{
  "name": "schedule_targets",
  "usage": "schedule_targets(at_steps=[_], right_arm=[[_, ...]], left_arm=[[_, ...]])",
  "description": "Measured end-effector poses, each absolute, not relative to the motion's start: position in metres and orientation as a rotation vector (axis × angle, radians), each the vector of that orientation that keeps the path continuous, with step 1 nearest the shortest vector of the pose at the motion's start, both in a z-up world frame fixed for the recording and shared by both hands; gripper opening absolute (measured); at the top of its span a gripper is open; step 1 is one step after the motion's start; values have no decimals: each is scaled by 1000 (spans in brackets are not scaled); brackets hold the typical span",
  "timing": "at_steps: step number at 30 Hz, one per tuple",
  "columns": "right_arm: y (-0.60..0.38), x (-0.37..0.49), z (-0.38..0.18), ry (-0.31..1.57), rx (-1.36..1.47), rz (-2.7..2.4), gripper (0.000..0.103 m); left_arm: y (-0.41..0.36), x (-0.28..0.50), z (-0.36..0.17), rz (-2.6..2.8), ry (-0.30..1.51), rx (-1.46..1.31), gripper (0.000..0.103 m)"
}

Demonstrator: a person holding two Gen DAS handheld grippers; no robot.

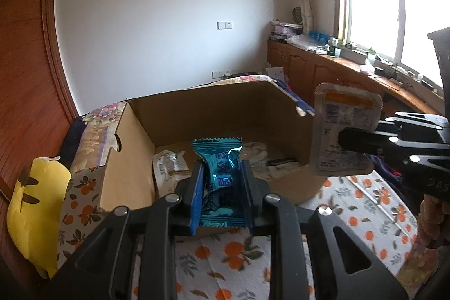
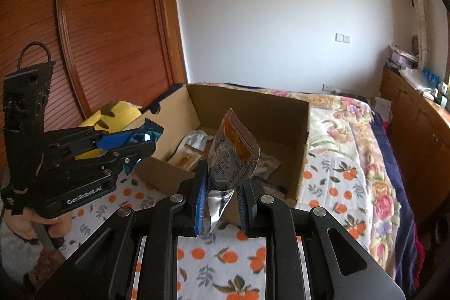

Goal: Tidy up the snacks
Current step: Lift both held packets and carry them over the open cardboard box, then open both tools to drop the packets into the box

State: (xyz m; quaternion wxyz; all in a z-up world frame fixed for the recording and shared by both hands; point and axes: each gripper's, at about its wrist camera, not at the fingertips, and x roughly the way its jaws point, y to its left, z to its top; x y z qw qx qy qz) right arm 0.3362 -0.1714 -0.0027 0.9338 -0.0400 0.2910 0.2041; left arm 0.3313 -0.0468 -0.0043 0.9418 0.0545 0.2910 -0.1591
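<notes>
Here, you had a snack in each hand and both were close to the cardboard box point(image 1: 135, 148) on the orange-print cloth point(image 1: 365, 204). Your left gripper point(image 1: 222, 179) was pinching a teal foil snack packet point(image 1: 218, 162) between its blue pads, the packet standing up just in front of the box's near wall. Your right gripper point(image 2: 220, 193) was clamped on the lower edge of a grey pouch with an orange label point(image 2: 233, 156) — held by a thin crinkled corner, so the pouch leaned and sagged above the jaws.

The box already held a few wrappers on its floor point(image 1: 168, 162), so the job looked partly done. To do this step well, I judged you needed to carry each packet past the near wall and over the open floor before letting go; a release made short of the rim would have dropped it on the cloth. The pouch's grip looked slight, so a smooth, unhurried carry would have suited it — a jerk might have shaken it free. The two grippers were near each other, so dropping one snack at a time, into separate bare patches, seemed the safer course.
</notes>
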Motion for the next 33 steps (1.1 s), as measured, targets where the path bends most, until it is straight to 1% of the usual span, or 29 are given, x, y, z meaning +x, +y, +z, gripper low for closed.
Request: schedule_targets(at_steps=[13,17,24,33], right_arm=[[-162,402,-29,627,-87,429,18],[-158,417,-46,659,-88,429,18],[-148,433,-66,705,-92,432,18],[-151,437,-69,717,-76,429,18]], left_arm=[[-29,395,-39,-303,652,83,23],[-25,405,-50,-313,672,62,23],[-23,408,-54,-335,675,25,25],[-21,408,-56,-341,670,8,25]])
